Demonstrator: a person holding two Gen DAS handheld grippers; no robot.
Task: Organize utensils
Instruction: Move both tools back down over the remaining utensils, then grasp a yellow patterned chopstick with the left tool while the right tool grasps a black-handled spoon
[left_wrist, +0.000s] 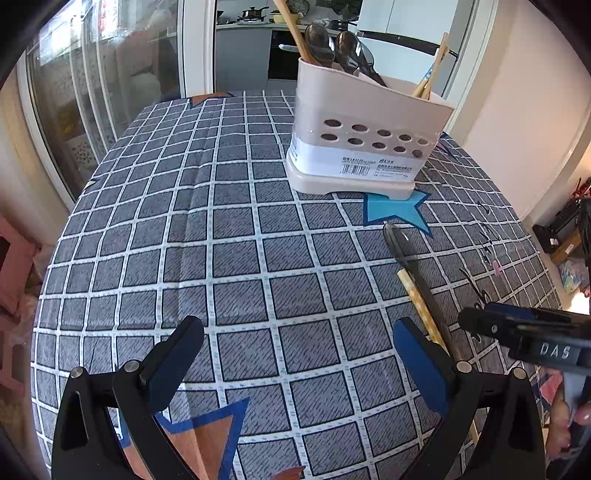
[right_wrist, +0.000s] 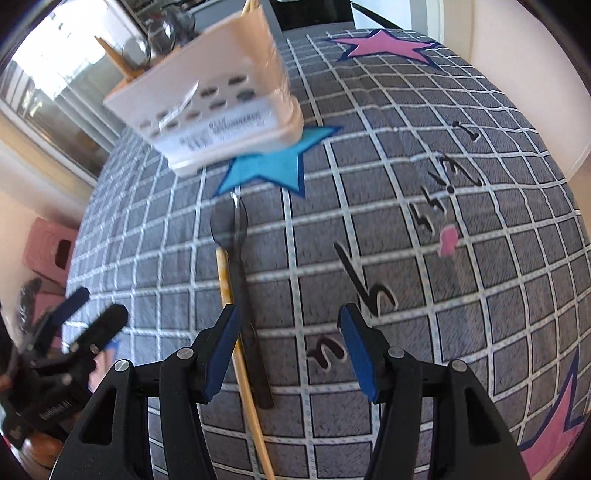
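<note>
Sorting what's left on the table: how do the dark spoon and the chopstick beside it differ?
The spoon is dark and flat-handled with a broad bowl; the chopstick is pale wood, thin and round. The spoon's bowl reaches closer to the utensil holder than the chopstick's tip. Both lie flat on the tablecloth, side by side.

The utensil holder (right_wrist: 207, 110) is smeared by motion blur in the right wrist view, so its label cannot be read; in the left wrist view the label print (left_wrist: 369, 168) is too small to read. The holder's wall hides the lower parts of the 2 dark spoons (left_wrist: 332, 48) and the chopsticks (left_wrist: 430, 74) standing in it. The loose chopstick (right_wrist: 243, 369) runs off the bottom edge. The left gripper's (left_wrist: 295, 354) finger hides part of the black spoon (left_wrist: 417, 269) handle.
</note>
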